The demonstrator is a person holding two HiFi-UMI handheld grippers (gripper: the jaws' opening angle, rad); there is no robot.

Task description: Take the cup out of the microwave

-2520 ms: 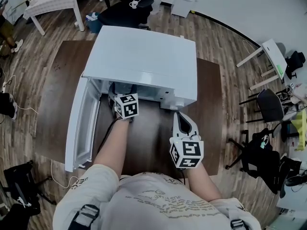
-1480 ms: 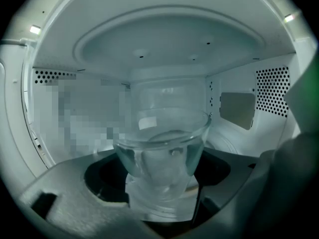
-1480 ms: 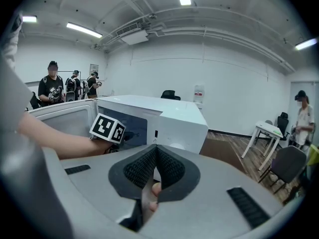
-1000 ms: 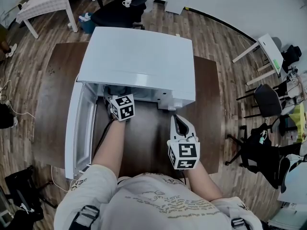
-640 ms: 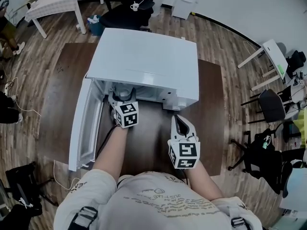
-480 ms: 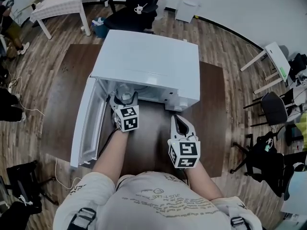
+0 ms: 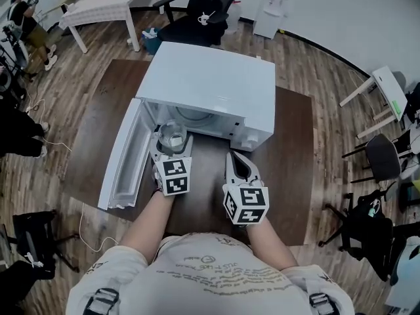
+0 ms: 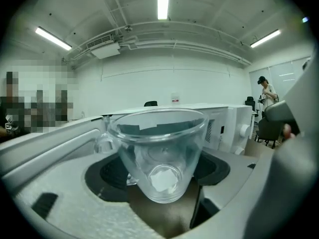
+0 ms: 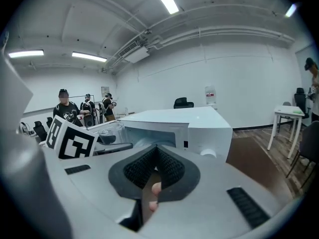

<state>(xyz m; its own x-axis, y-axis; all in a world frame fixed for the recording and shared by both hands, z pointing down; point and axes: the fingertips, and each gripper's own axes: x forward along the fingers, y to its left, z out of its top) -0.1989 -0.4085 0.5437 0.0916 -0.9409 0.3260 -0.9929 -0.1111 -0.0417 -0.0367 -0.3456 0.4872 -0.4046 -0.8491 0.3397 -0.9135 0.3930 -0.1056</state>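
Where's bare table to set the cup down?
Bare table right of the microwave, and left of its open door. The strip in front, between door and right gripper, is crowded: the left gripper holds the cup there.

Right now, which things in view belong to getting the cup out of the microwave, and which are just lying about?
Part of the job:
cup, held in the left gripper
microwave with its door open
right gripper, shut and empty

Just lying about:
black office chair
white desk
cable on the floor
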